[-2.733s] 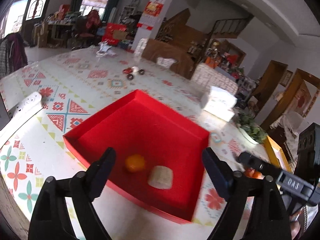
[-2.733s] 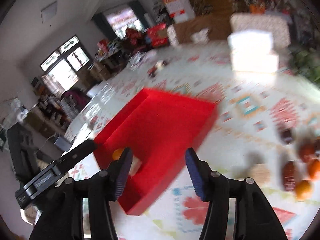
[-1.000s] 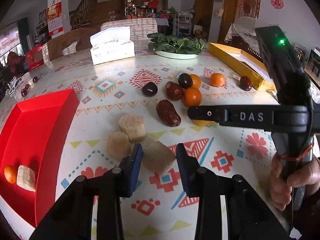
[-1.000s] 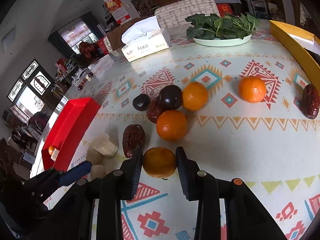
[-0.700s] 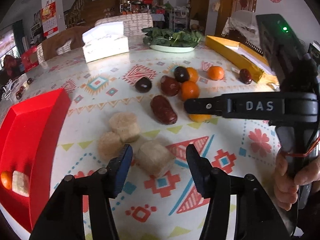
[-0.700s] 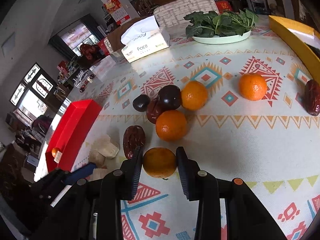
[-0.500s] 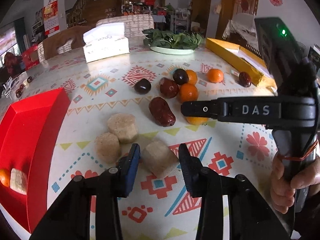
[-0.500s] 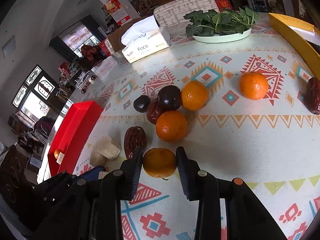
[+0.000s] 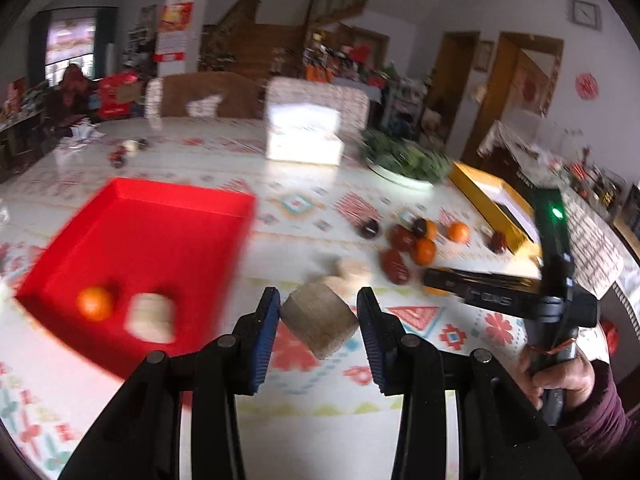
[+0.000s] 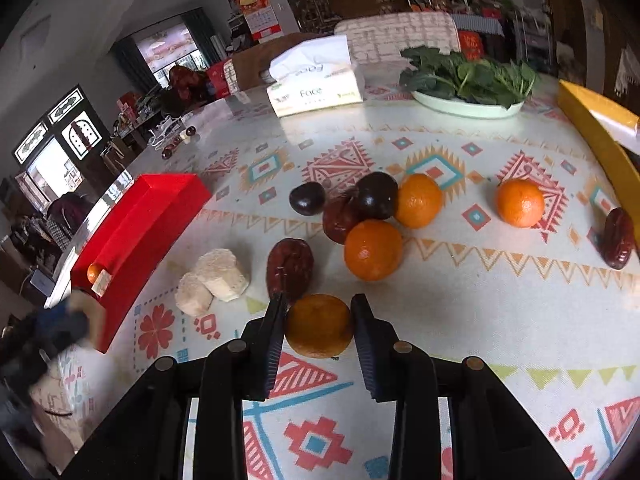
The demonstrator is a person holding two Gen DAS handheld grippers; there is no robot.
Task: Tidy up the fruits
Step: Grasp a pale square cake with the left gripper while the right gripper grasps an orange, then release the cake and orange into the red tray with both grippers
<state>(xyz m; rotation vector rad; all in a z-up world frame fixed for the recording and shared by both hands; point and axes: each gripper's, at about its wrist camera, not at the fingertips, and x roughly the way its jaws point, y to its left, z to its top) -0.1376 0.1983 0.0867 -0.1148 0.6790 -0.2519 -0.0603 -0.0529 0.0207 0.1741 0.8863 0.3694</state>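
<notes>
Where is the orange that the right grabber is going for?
In the right wrist view the orange sits low in the middle between the closing right gripper jaws, just below a dark red date.

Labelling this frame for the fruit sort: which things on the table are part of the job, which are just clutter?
Job:
- red tray
- beige block in left gripper
- orange between right gripper pads, closing
- loose oranges
- red dates
- dark plums
- beige blocks

Clutter:
- tissue box
- plate of greens
- yellow box
</notes>
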